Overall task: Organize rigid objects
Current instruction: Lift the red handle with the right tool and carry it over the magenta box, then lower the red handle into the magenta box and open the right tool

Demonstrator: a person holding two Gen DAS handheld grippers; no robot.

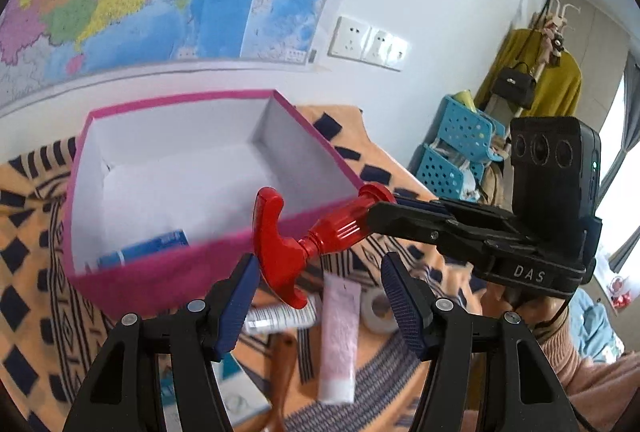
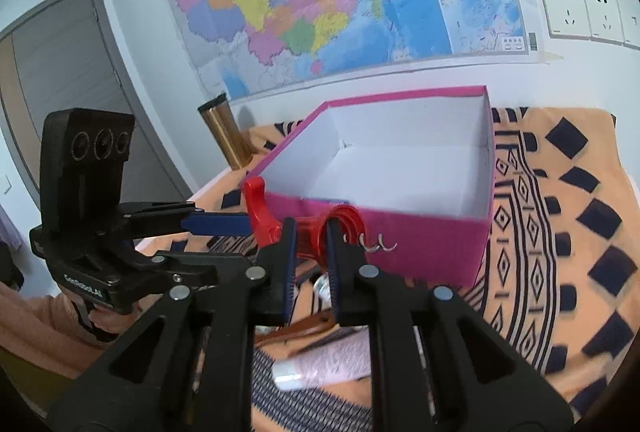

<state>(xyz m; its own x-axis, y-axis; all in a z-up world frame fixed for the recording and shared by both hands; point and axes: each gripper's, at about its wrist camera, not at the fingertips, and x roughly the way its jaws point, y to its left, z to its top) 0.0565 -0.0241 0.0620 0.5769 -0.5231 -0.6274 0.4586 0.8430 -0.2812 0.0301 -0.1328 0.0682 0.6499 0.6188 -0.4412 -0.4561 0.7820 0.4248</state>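
A red corkscrew [image 1: 320,232] with a T-shaped handle hangs in the air in front of the pink box's near wall [image 1: 160,272]. My right gripper [image 1: 372,212] is shut on its ribbed body, with both pads pressed on the red barrel [image 2: 310,244]. The metal spiral [image 2: 376,244] sticks out past that gripper. My left gripper [image 1: 322,296] is open. The handle's lower end sits just inside its left pad [image 1: 240,292], while the other pad is well clear. The white-lined box [image 2: 420,240] holds a blue tube [image 1: 152,248].
On the orange patterned cloth [image 2: 560,232] under the grippers lie a pink tube [image 1: 340,336], a white tube [image 1: 280,316], a tape roll [image 1: 378,308] and a wooden handle [image 1: 280,372]. A gold tumbler [image 2: 226,132] stands behind the box. Blue baskets [image 1: 456,152] stand beyond the table.
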